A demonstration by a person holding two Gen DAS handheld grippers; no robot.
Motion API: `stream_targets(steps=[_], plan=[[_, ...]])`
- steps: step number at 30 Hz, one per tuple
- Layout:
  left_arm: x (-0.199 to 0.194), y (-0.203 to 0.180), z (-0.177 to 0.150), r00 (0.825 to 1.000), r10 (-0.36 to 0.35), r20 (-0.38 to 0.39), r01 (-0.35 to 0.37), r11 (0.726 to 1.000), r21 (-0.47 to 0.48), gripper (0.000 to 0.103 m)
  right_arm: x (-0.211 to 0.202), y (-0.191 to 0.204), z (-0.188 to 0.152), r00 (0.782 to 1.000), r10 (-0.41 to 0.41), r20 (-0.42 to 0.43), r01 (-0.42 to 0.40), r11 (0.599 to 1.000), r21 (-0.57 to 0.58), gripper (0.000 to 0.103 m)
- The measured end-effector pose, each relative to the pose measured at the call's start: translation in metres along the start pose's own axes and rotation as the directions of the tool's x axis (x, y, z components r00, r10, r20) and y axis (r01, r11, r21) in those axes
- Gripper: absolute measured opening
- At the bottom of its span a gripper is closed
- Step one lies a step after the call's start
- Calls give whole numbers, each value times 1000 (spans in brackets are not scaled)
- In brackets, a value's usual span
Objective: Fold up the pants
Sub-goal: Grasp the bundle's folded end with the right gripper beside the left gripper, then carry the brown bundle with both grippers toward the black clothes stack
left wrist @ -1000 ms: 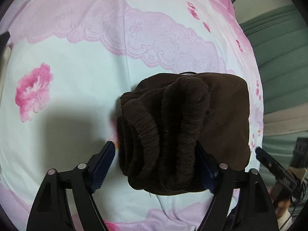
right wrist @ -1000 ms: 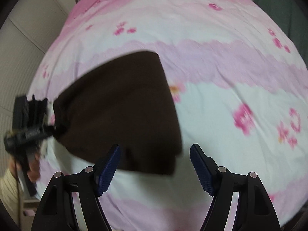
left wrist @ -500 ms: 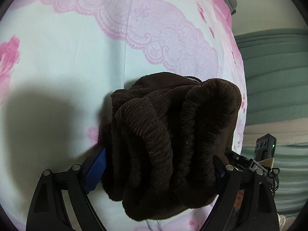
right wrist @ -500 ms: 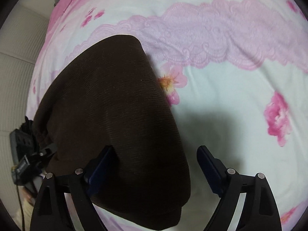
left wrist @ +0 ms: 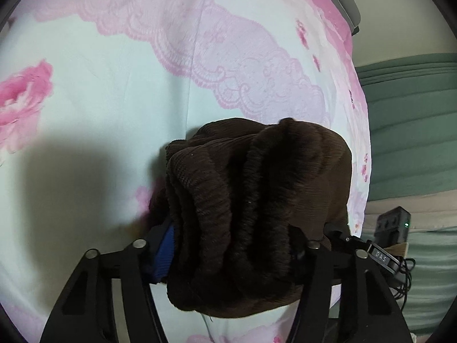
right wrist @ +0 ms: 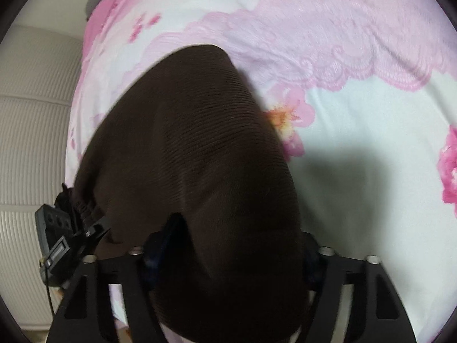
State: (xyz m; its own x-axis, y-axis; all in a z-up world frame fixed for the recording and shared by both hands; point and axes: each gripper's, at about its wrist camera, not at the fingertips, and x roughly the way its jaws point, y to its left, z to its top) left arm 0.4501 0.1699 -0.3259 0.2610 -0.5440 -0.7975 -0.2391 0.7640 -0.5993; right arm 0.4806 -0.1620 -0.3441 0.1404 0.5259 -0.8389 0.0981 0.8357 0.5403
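The dark brown corduroy pants (left wrist: 257,200) lie folded into a thick stack on the pink and pale blue flowered bedsheet (left wrist: 114,114). My left gripper (left wrist: 231,251) is shut on the bunched waistband end of the stack, its blue pads (left wrist: 164,253) pressed into the cloth. My right gripper (right wrist: 228,260) is shut on the opposite folded end of the pants (right wrist: 194,157), which fills the gap between its fingers. The other gripper (right wrist: 65,245) shows at the pants' far left end in the right wrist view.
The bed edge runs along the right in the left wrist view, with green bedding (left wrist: 408,128) beyond it. A ribbed white wall (right wrist: 31,143) stands left of the bed in the right wrist view.
Both grippers have moved in onto the ends of the folded pants and closed on them; a second ago both were open with the cloth just ahead.
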Motion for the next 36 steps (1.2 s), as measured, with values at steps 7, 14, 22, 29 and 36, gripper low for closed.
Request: stream_targets(steps=[7, 14, 22, 29, 36], plan=[[-37, -21, -20, 998, 10, 67, -15, 997, 75, 49, -40, 45, -20, 995, -34, 92, 45, 992, -121, 44], [-102, -46, -57, 987, -72, 142, 53, 989, 136, 48, -98, 69, -54, 984, 27, 174, 3, 986, -169, 43], [-181, -91, -105, 965, -122, 232, 57, 961, 270, 48, -181, 99, -122, 952, 71, 298, -4, 975, -220, 43], [-247, -118, -145, 945, -163, 283, 46, 924, 379, 48, -243, 118, -195, 906, 100, 412, 3, 970, -242, 43], [-292, -129, -191, 924, -191, 331, 28, 897, 441, 48, -276, 148, -242, 856, 122, 502, 31, 958, -286, 43]])
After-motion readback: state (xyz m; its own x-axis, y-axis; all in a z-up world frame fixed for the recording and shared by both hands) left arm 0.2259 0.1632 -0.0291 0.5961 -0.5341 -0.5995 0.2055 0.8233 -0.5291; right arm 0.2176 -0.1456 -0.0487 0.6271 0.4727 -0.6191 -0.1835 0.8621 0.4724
